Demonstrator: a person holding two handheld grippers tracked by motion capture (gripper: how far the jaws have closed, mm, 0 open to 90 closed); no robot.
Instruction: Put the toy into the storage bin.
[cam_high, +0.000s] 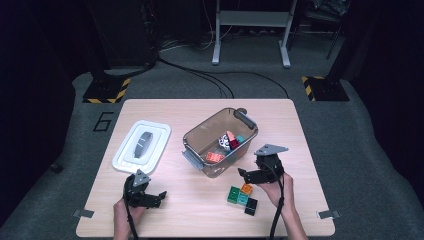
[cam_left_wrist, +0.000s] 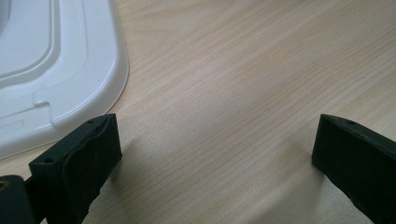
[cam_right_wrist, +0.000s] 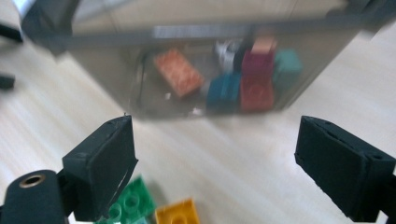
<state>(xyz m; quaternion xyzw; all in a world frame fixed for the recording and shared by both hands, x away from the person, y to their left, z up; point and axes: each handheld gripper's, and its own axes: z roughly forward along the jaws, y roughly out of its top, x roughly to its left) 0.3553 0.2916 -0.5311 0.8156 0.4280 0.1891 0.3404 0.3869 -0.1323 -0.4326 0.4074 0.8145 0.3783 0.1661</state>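
A pale wooden surface (cam_high: 200, 210) stands on grey floor. Nearest, the left gripper (cam_high: 150, 199) rests with jaws wide and empty, beside the white lid (cam_high: 141, 146). The right gripper (cam_high: 248, 175) hovers just over the loose bricks (cam_high: 243, 196), jaws spread wide, nothing between them. Beyond sits the clear bin (cam_high: 200, 134), more bricks inside.

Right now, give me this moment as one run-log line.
right gripper: open, empty, above loose toy bricks | left gripper: open, empty | clear plastic bin: holds bricks | white lid: off, on table
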